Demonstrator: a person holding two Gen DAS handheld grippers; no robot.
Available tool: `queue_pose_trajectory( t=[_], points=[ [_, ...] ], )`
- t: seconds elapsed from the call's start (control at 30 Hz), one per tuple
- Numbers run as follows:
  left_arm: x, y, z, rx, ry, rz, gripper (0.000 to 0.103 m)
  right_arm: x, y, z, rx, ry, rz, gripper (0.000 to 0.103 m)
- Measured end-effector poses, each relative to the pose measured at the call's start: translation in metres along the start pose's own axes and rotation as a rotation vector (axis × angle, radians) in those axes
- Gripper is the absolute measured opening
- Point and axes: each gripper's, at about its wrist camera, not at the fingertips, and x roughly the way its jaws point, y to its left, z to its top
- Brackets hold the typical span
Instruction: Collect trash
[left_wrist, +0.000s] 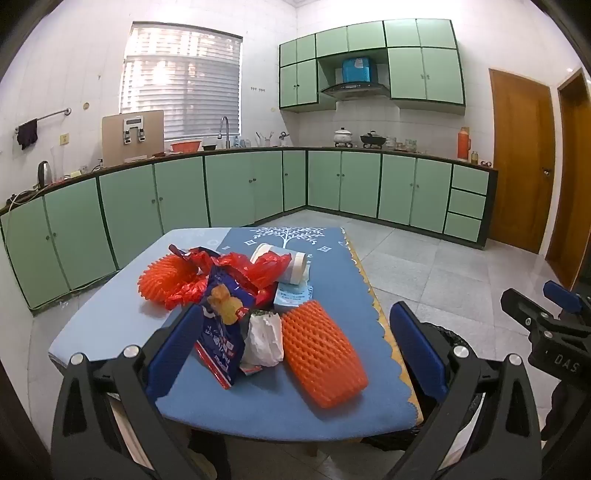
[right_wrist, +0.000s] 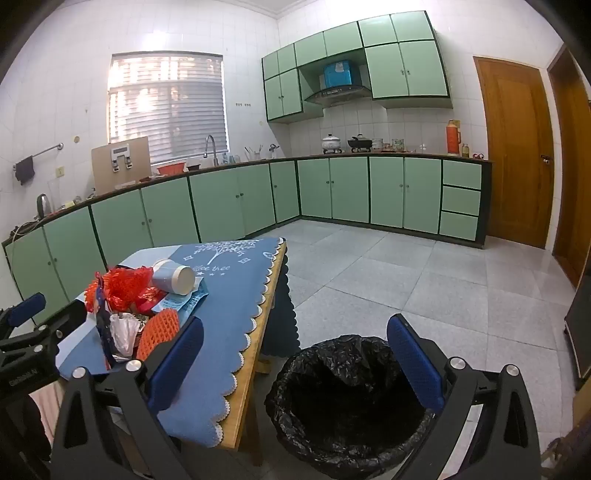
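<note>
The table is my landmark: wood, under a blue cloth with a white tree print at its far end and a scalloped edge.

Beside the table's right edge, on the tiled floor, stands the bin with a black liner — mouth open, inside too dark to read.

The trash sits in one heap on the cloth, toward the table's near end. At the near right of the heap lies an orange foam net sleeve, flat on the cloth. Touching its left side is a crumpled white wrapper, and left of that a blue snack bag, standing tilted. Behind these, toward the table's left, a second orange foam net with red crinkled plastic tangled against it. Farthest back, a paper cup lies on its side atop a pale blue packet.

My left tongs hang over the table's near end, jaws wide, straddling the bag, wrapper and sleeve — touching none that I can see. My right tongs are off the table's right edge above the bin, jaws wide, nothing between them.
</note>
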Motion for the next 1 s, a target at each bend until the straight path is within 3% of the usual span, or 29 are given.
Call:
queue_pose_trajectory(
  t=[1.0],
  points=[
    [-0.0060, 0.0051, 0.0056, -0.023, -0.014, 0.008, 0.098, -0.0016, 0.0010, 0.0002, 0.001, -0.011, 0.000, 0.097]
  ],
)
